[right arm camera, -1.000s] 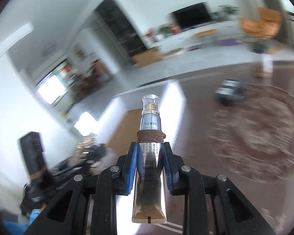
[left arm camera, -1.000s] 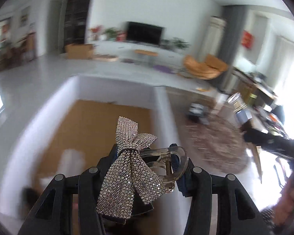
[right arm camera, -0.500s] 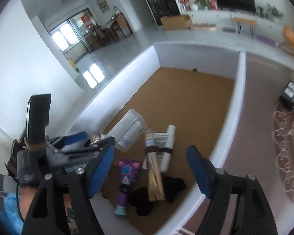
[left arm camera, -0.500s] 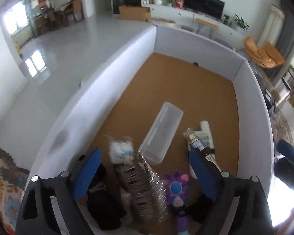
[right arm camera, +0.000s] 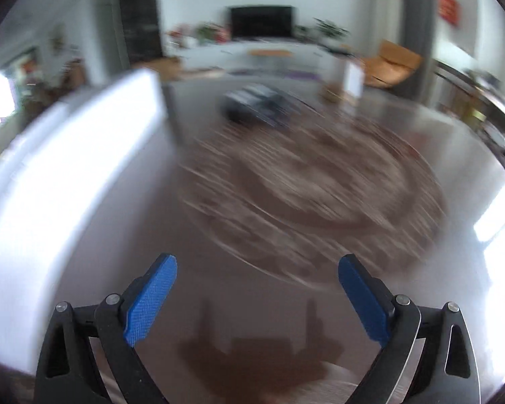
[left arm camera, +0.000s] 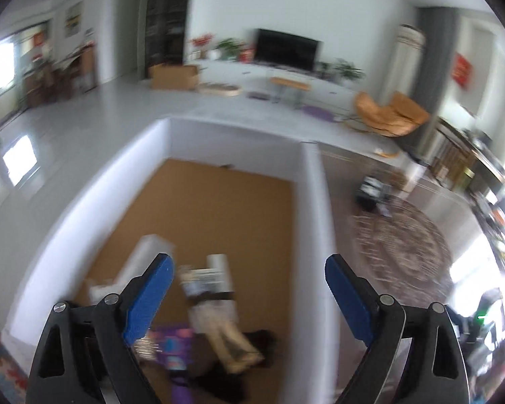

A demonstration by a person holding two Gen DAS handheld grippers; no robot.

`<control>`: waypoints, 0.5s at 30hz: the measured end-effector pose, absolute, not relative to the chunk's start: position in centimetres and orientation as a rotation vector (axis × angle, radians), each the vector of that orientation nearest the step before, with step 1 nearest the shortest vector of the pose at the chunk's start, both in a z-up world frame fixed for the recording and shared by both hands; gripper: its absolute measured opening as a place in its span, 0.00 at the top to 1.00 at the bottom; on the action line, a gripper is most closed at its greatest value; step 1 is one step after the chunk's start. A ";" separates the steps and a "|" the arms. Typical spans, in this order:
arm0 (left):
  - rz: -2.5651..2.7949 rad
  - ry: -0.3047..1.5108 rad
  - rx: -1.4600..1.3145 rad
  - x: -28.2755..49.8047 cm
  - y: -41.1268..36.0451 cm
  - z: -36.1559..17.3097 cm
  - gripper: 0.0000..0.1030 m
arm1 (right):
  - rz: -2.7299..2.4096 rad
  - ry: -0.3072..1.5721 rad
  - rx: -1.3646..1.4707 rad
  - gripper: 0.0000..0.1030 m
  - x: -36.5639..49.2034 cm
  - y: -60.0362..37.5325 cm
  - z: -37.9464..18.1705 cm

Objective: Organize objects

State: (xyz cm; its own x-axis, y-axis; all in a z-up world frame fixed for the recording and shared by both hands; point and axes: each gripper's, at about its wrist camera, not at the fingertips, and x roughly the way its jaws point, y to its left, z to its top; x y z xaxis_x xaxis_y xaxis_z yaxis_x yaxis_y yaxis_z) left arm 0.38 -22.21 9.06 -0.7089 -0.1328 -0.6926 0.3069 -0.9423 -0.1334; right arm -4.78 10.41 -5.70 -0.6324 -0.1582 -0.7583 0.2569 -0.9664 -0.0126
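My left gripper (left arm camera: 249,262) hangs open and empty above the near end of a white-walled box (left arm camera: 311,222) with a cork-brown floor. Blurred below it lie a gold tube (left arm camera: 229,333), a white tube (left arm camera: 216,267), a clear plastic container (left arm camera: 141,262), a purple toy (left arm camera: 175,343) and a black item (left arm camera: 261,340). A glittery patch (left arm camera: 144,346) beside the left finger may be the rhinestone bow clip. My right gripper (right arm camera: 257,262) is outside the box over the dark brown floor. Its jaws are opening with nothing between them.
The box's white outer wall (right arm camera: 67,168) runs along the left of the right wrist view. A round patterned rug (right arm camera: 320,175) and a dark low object (right arm camera: 256,107) lie ahead on the floor. Orange chairs (left arm camera: 390,114) and a TV unit stand at the back.
The left gripper let go of the rhinestone bow clip and the right let go of the gold tube; both landed in the box. The right gripper then swung out over the floor.
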 end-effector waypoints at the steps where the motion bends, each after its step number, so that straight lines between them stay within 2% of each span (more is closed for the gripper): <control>1: -2.720 0.330 1.073 -0.1 -20.6 9.3 0.11 | -2.671 0.177 1.247 0.06 -4.6 12.0 -6.7; 6: -2.854 0.275 1.170 -1.9 -13.5 9.2 0.11 | -2.755 -0.028 1.276 0.06 -5.0 17.4 -6.2; 15: -2.929 0.052 1.329 -3.2 -5.5 7.5 0.11 | -2.744 0.041 1.306 0.06 -5.2 17.0 -6.8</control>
State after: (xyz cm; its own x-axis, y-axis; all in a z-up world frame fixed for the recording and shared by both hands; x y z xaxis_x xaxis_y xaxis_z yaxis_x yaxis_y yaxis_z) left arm -3.21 -5.52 7.51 -0.6565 0.0816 -0.7499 -0.0550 -0.9967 -0.0603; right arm -5.19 17.00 -6.81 -0.6264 -0.0811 -0.7752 0.1045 -0.9943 0.0196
